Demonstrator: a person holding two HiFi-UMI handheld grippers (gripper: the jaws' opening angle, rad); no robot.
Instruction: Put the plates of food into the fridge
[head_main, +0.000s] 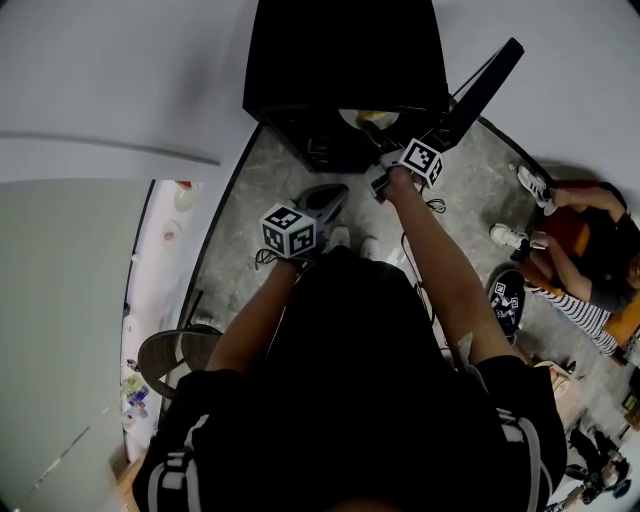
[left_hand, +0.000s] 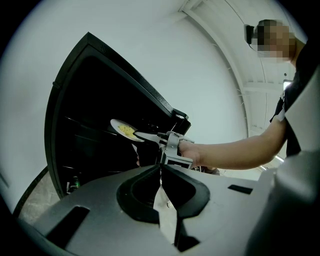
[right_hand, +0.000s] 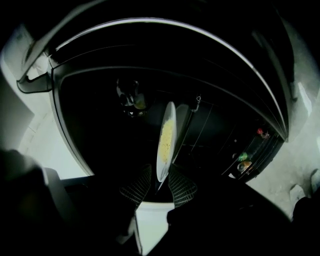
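Left gripper (left_hand: 161, 169) jaws together, right gripper (right_hand: 159, 183) jaws apart

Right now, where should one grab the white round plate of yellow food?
Pinch the white round plate by its bare near rim, coming level through the black fridge doorway: it is thin, lies nearly flat, and the yellow food sits mid-plate.

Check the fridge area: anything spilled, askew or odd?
Nothing stands out. The plate is roughly level inside the open fridge, yellow food on it, no spill visible. The right gripper has its jaws apart either side of the plate's rim. The fridge interior is too dark to check further.
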